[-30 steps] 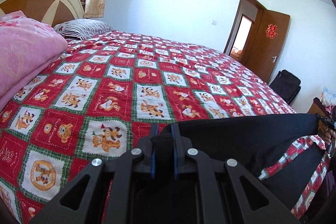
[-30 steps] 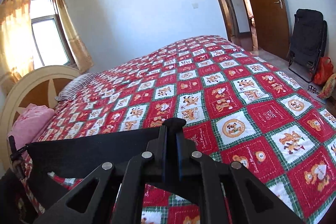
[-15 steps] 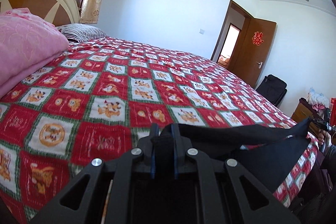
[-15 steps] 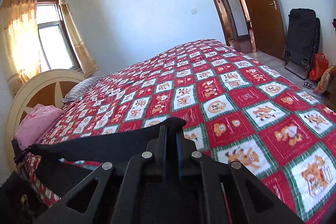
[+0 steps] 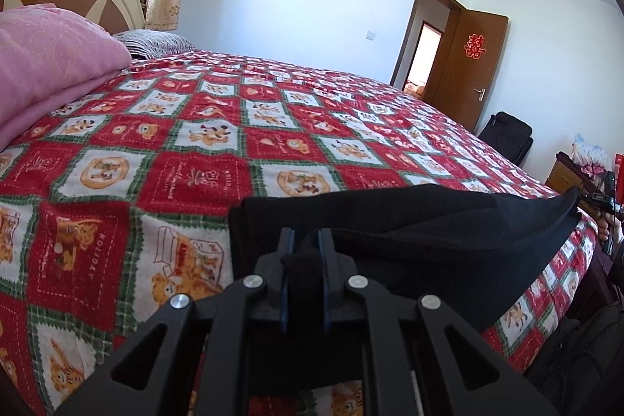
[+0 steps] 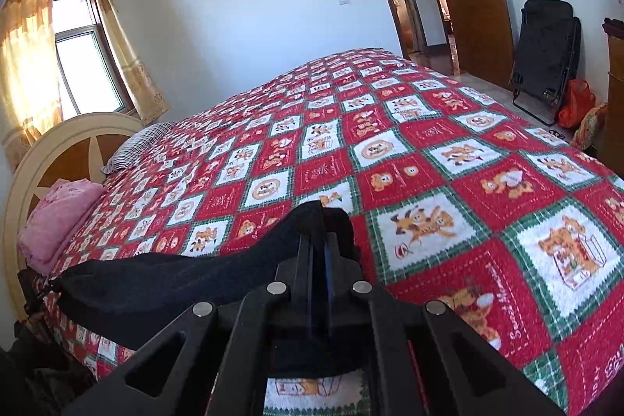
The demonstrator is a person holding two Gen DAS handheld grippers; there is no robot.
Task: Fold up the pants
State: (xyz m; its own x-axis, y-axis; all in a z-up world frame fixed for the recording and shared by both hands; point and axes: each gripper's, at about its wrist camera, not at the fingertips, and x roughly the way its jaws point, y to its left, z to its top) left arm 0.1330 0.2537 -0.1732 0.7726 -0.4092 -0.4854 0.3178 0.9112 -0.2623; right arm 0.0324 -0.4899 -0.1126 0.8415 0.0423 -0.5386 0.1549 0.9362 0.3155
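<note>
Grippers angled down over the quilted bed (image 5: pixel 218 127): left gripper (image 5: pixel 304 244) and right gripper (image 6: pixel 318 240) each pinch an end of black pants (image 5: pixel 429 229), stretched between them.

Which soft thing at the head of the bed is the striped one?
The pillow, lying flat against the headboard. The other soft thing there is a plain pink folded quilt, nearer the camera.

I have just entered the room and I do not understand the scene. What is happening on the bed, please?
A person is folding black pants on a bed with a red patterned cover. Each hand holds a gripper: the left gripper and the right gripper are both shut on the cloth, one at each end, so it hangs stretched between them near the bed's edge. The fold is not finished.
</note>
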